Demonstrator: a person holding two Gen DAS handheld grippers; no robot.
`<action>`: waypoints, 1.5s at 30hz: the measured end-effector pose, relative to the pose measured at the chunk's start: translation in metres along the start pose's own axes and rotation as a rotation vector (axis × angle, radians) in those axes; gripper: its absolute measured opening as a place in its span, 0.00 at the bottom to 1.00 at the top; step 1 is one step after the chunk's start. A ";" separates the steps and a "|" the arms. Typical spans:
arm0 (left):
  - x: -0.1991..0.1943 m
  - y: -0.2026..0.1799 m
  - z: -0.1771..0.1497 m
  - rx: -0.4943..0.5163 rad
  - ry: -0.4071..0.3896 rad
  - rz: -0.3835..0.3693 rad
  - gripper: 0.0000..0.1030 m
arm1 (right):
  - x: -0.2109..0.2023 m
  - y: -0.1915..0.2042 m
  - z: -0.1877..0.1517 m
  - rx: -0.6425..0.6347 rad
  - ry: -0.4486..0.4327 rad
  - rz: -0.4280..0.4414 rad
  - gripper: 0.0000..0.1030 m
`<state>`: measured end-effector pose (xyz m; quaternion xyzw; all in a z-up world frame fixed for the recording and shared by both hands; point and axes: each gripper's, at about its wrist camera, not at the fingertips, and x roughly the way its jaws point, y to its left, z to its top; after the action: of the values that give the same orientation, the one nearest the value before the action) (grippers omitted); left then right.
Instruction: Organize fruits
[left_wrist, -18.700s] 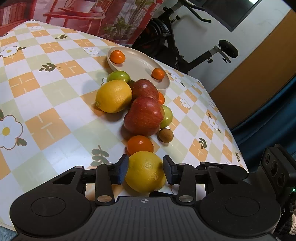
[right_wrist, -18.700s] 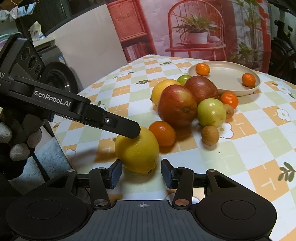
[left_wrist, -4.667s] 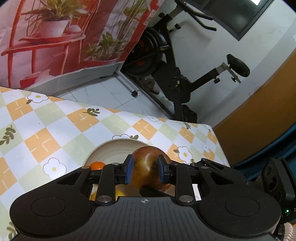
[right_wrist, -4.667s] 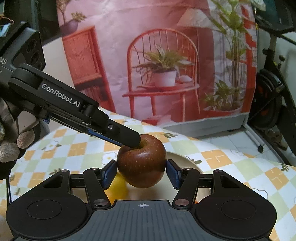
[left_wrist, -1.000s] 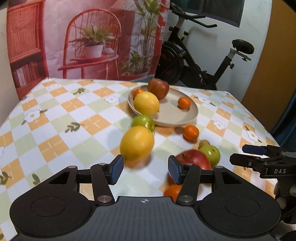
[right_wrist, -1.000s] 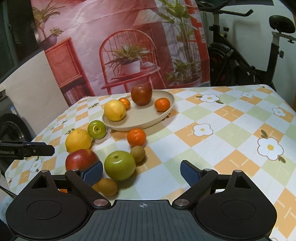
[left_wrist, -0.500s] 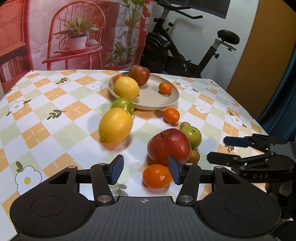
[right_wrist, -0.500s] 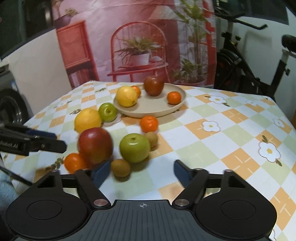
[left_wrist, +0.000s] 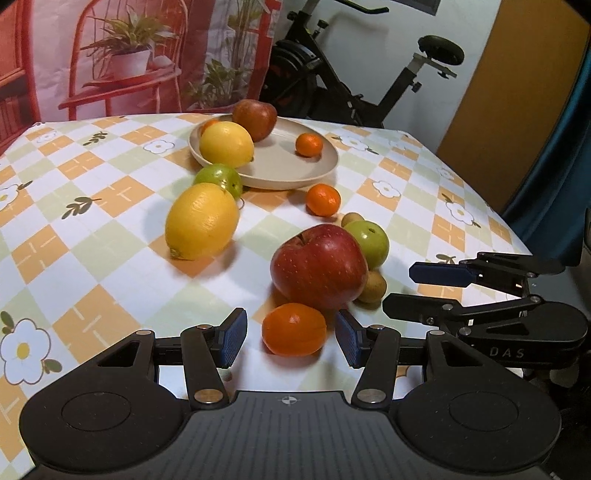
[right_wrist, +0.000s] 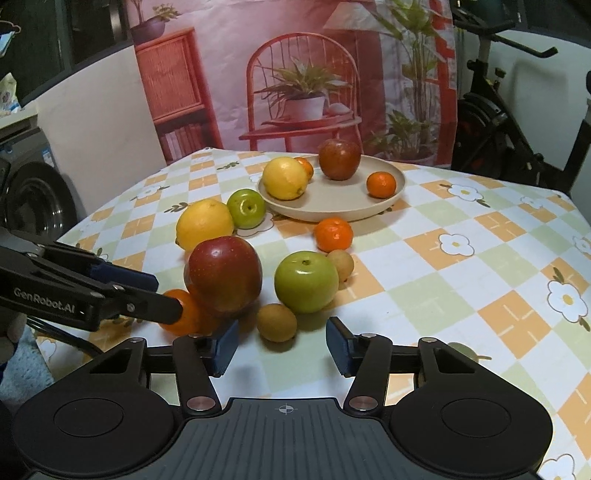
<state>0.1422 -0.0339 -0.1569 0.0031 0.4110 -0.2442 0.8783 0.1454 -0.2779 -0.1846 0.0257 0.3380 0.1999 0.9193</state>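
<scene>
My left gripper (left_wrist: 291, 338) stands open around a tangerine (left_wrist: 294, 328) on the table (left_wrist: 110, 251), pads clear of it. My right gripper (right_wrist: 281, 345) has just been closing; its jaws are apart with a small brown fruit (right_wrist: 277, 322) just ahead, untouched. From the right wrist, my left gripper's fingers hide part of that tangerine. The red apple (left_wrist: 319, 266) covers part of a green apple (left_wrist: 369, 238). On the plate (left_wrist: 280, 173), a lemon (left_wrist: 226, 144) half-hides an orange fruit behind it.
</scene>
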 end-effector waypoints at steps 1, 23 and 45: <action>0.002 0.000 0.000 0.002 0.003 0.001 0.54 | 0.000 -0.001 0.000 0.003 0.001 0.005 0.45; -0.001 0.007 0.000 -0.015 -0.027 0.044 0.42 | 0.015 -0.012 0.005 0.081 0.029 0.062 0.39; -0.013 0.020 0.004 -0.063 -0.099 0.127 0.42 | 0.027 -0.007 0.010 0.058 0.066 0.054 0.25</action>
<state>0.1467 -0.0117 -0.1487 -0.0107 0.3736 -0.1749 0.9109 0.1725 -0.2731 -0.1948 0.0550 0.3732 0.2157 0.9007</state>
